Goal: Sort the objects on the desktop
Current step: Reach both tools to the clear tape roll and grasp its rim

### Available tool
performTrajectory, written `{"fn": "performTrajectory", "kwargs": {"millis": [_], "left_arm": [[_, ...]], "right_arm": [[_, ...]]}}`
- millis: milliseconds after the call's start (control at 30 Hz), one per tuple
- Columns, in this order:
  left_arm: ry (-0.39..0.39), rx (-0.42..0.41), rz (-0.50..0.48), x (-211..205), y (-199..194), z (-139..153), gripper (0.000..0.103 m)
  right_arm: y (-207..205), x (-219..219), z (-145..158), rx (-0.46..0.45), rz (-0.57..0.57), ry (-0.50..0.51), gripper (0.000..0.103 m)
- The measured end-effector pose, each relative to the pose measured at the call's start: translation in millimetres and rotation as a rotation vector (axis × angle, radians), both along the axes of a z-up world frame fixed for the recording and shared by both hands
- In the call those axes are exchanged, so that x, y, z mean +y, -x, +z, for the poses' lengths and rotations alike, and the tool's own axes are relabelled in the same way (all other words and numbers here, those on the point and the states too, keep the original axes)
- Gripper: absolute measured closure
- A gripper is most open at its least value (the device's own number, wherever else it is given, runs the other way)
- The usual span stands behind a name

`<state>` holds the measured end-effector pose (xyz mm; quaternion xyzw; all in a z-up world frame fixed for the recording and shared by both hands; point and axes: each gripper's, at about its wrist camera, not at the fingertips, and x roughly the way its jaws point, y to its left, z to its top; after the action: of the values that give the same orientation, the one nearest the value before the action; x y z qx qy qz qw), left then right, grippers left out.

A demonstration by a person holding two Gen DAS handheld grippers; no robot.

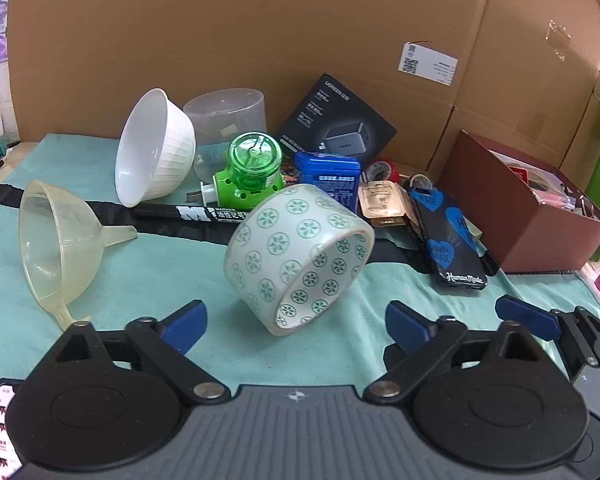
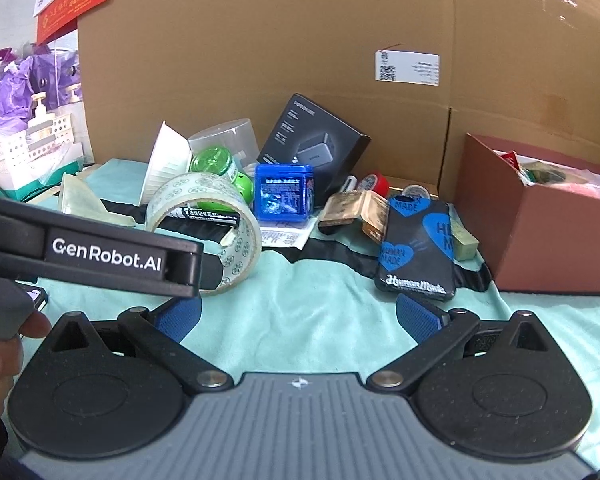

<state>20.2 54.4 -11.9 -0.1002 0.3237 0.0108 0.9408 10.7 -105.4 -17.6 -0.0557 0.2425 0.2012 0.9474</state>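
A patterned tape roll (image 1: pixel 298 256) lies tilted on the teal cloth, just ahead of my open, empty left gripper (image 1: pixel 296 326). It also shows in the right wrist view (image 2: pixel 208 224), partly behind the left gripper's body. My right gripper (image 2: pixel 300 318) is open and empty over bare cloth. A black phone case with blue hearts (image 2: pixel 418 244) lies ahead and to its right. A black marker (image 1: pixel 196 213), a green plug-in device (image 1: pixel 250 170), a blue box (image 1: pixel 328 178) and small sachets (image 1: pixel 382 202) lie behind the tape.
A brown open box (image 2: pixel 540 236) holding items stands at the right. A white bowl (image 1: pixel 152 148) on its side and a clear funnel (image 1: pixel 56 248) lie at the left. A black charger box (image 1: pixel 338 120) leans on the big cardboard wall (image 1: pixel 260 32) behind.
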Motion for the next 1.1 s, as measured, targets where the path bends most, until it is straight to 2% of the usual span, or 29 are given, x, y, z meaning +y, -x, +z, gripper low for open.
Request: {"fn": "performTrajectory", "kwargs": {"millis": [67, 133, 267, 300, 333, 367, 400, 533, 567, 633, 700, 833, 900, 967, 1000, 1100], "left_arm": [[0.002, -0.002, 0.006, 5, -3, 0, 0.010], [0.000, -0.011, 0.008, 9, -6, 1, 0.016], [0.007, 0.004, 0.039, 24, -17, 0, 0.038], [0.016, 0.011, 0.046, 28, -21, -1, 0.040], [0.031, 0.015, 0.053, 33, -24, -2, 0.042], [0.044, 0.017, 0.055, 37, -26, -2, 0.049], [0.048, 0.016, 0.050, 40, -29, -1, 0.056], [0.050, 0.012, 0.034, 45, -40, 3, 0.062], [0.051, 0.011, 0.032, 45, -43, 4, 0.067], [0.049, 0.010, 0.036, 47, -48, 5, 0.067], [0.047, 0.014, 0.050, 49, -55, 5, 0.066], [0.064, 0.056, 0.093, 58, -71, -4, 0.060], [0.109, 0.085, 0.079, 63, -74, -11, 0.065], [0.153, 0.090, 0.043, 65, -72, -12, 0.078], [0.143, 0.094, 0.043, 63, -71, -10, 0.078], [0.124, 0.088, 0.019, 54, -63, -4, 0.078]], "right_arm": [[-5, 4, 0, -0.001, 0.008, 0.012, 0.002], [-10, 9, 0, -0.007, 0.026, 0.025, 0.003], [-24, 21, 0, -0.028, 0.037, 0.046, 0.006], [-28, 23, 1, -0.031, 0.037, 0.049, 0.007], [-31, 25, 1, -0.031, 0.039, 0.052, 0.014], [-35, 28, 0, -0.031, 0.043, 0.055, 0.018], [-40, 30, 0, -0.028, 0.049, 0.058, 0.027], [-57, 40, -2, 0.010, 0.095, 0.035, 0.059], [-61, 43, -2, 0.019, 0.109, 0.027, 0.063], [-66, 49, -3, 0.015, 0.129, 0.020, 0.072], [-71, 53, -3, 0.004, 0.136, 0.015, 0.076], [-83, 57, -3, 0.005, 0.140, 0.000, 0.077], [-88, 58, -5, 0.013, 0.138, -0.005, 0.079], [-92, 57, -7, 0.030, 0.154, -0.026, 0.087], [-92, 55, -8, 0.039, 0.170, -0.042, 0.092], [-87, 53, -5, 0.039, 0.189, -0.038, 0.092]]}}
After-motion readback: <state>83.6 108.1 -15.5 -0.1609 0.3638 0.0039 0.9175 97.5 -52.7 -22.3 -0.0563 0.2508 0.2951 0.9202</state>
